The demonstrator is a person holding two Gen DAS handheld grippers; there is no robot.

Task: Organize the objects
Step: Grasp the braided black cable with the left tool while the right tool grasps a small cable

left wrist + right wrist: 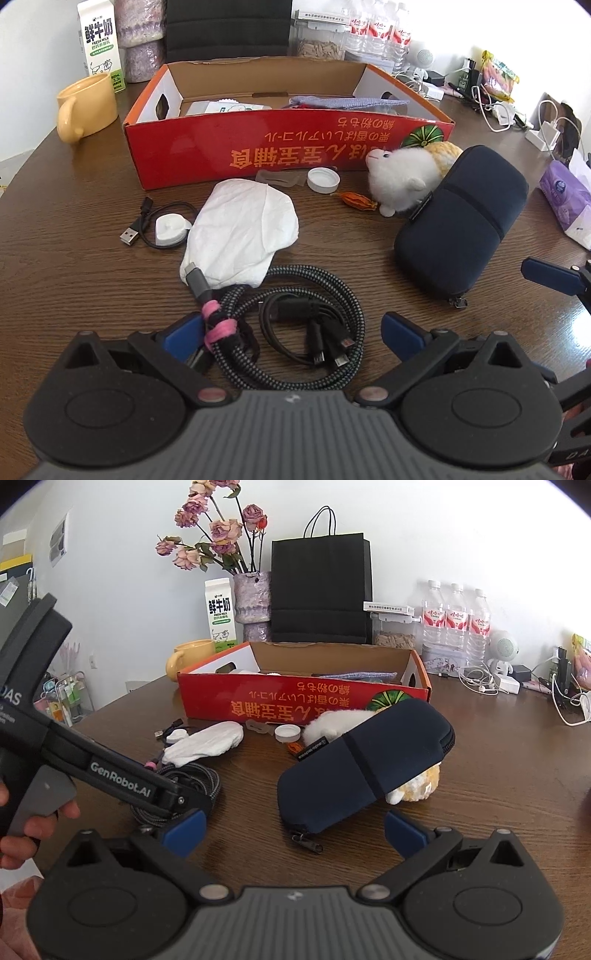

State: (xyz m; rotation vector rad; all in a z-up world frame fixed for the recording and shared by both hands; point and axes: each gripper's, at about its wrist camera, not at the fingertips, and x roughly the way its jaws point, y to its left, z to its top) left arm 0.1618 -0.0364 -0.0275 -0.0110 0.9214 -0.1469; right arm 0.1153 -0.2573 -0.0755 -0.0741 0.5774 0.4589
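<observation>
Left tongs (pixel 291 334): spread wide, empty, low over the tabletop (pixel 74 258). The coiled braided cable (pixel 295 325) sits right between the two blue pads, with a short black multi-plug cable (pixel 314 332) nested inside the coil. The pink tie (pixel 218 325) and grey plug end lie against the left pad, the plug pointing away over the white glove (pixel 240 229). So the bundle is dead ahead and already bracketed; closing looks like the next step.

Right tongs (pixel 293 830): also wide, empty. The navy zip pouch (pixel 365 768) is just ahead, long axis running near-left to far-right, zipper pull at the near end, and propped on the white plush toy (pixel 413 790) rather than flat. The right is the nearer one for the pouch, the left for the cables.

Red cardboard box (pixel 288 147) is beyond both, open top. Inside are a blue-grey knitted cloth (pixel 347 102) and some white packaging; the rest is hidden by the wall. A white bottle cap (pixel 323 180), a small white charger puck (pixel 170 229) and an orange candy wrapper (pixel 356 200) are loose in front of it.
</observation>
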